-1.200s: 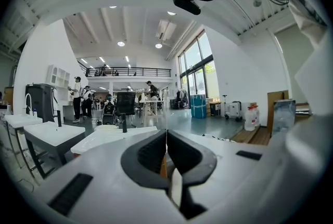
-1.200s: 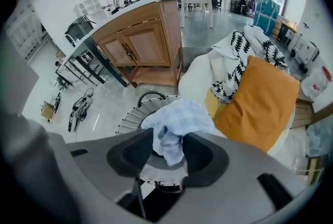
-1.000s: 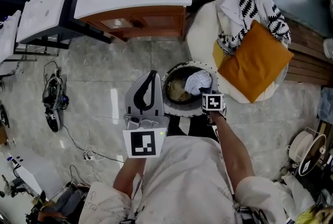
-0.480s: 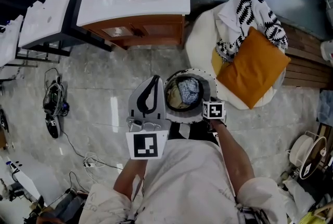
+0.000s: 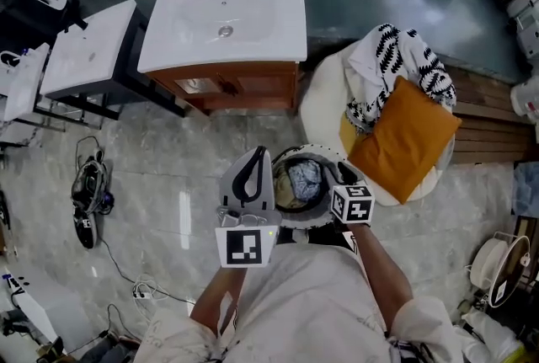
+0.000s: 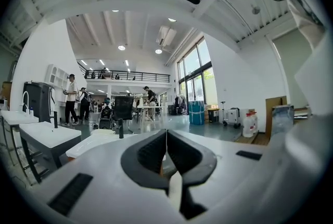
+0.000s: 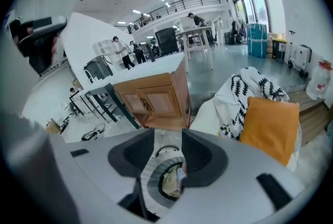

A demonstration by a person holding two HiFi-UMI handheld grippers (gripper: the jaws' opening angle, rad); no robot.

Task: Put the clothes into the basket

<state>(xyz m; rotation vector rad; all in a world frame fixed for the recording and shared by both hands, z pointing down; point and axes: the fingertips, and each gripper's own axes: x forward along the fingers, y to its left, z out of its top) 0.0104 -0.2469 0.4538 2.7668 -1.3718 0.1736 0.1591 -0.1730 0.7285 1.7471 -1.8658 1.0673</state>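
My right gripper (image 7: 167,142) hangs above the basket (image 5: 322,218), jaws wide but closing, nothing between them. The clothes (image 5: 301,181) lie inside (a bluish checked piece on top, I think). My left gripper (image 6: 166,137) is pressed closed, empty.

The person wears a white shirt (image 5: 295,302), sleeves to the elbows. The left claw (image 6: 166,140) and right claw (image 7: 168,153) are pale grey shells with black pads (image 6: 151,153) and white marker cubes (image 5: 247,245); the right's jaws are closing, nothing between.

Near rim of the basket (image 5: 310,150) hides under the person's torso (image 5: 295,294), its clothes (image 5: 303,180) seemingly blurred
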